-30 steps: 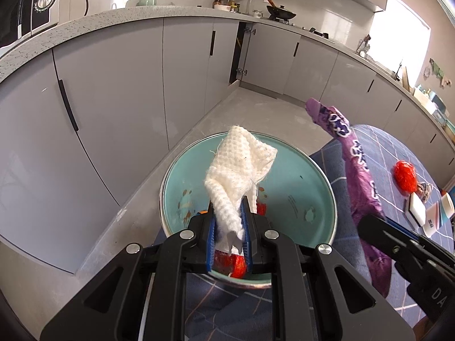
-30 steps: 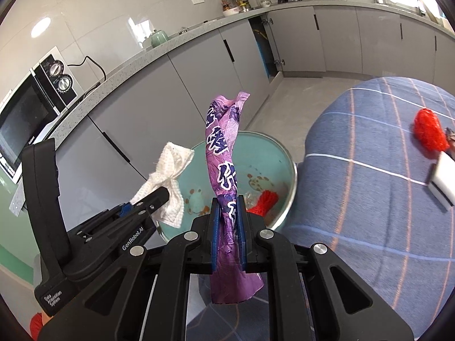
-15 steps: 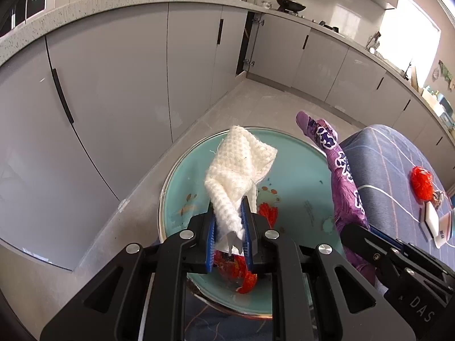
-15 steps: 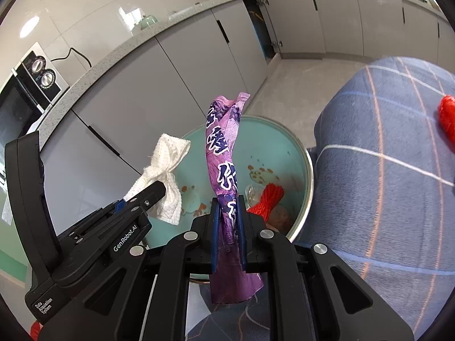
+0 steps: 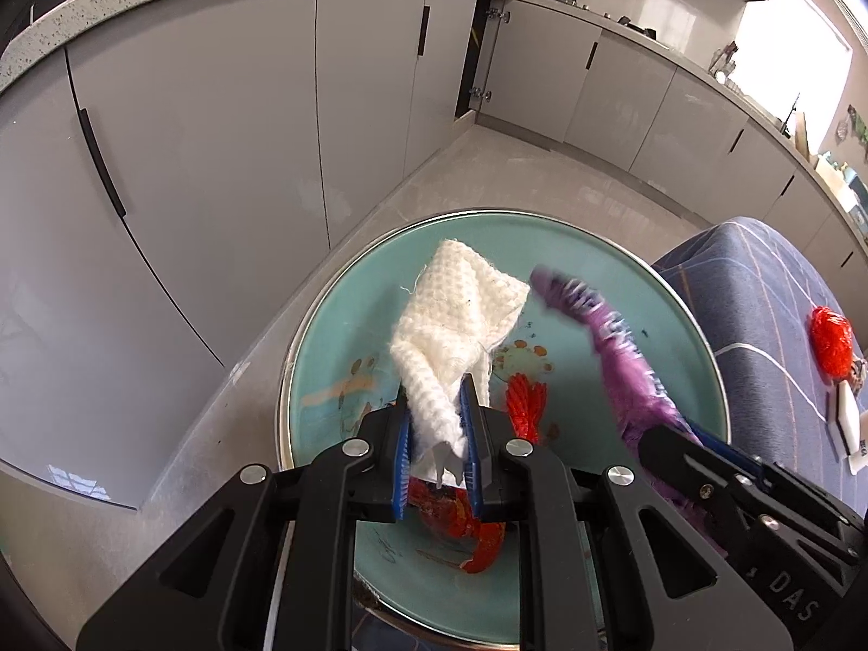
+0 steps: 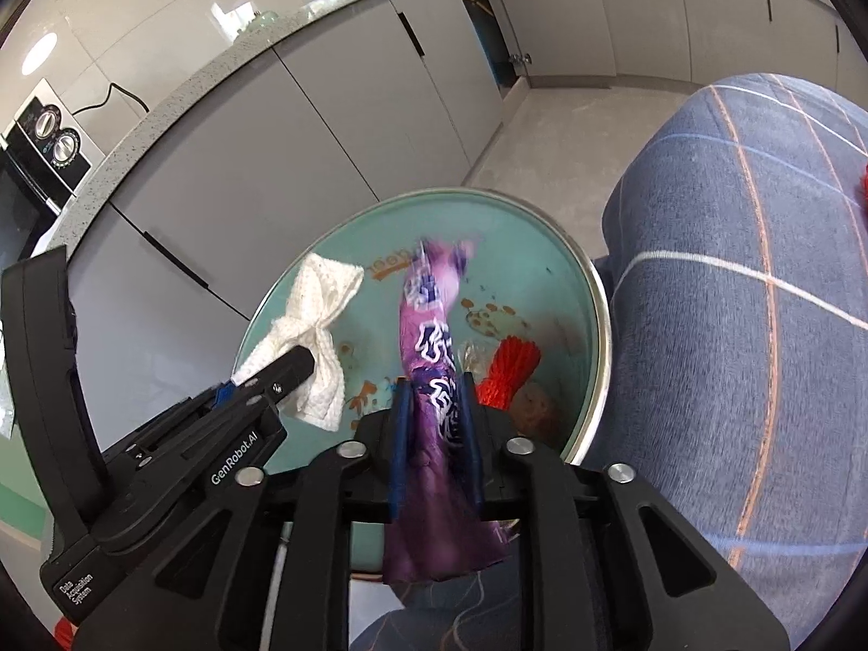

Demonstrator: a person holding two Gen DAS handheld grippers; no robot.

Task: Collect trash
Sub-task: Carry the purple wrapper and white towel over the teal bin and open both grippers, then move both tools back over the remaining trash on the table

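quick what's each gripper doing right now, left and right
Left gripper: shut on the white waffle-weave paper towel.
Right gripper: jaws have just been opening; the crumpled purple plastic wrapper is between them, blurred and tilting.

The mouth of the bin (image 5: 700,336) lies wide open under both of my hand-held grippers, with only a red net (image 5: 525,399) and scraps low inside. My left hand-held gripper (image 5: 438,428) and right hand-held gripper (image 6: 435,436) crowd each other side by side over its near half; its far half is free. To the left the floor (image 5: 228,423) is bare up to the cabinets (image 5: 217,135). On the right the cloth-covered counter (image 6: 732,282) presses against the bin's rim.
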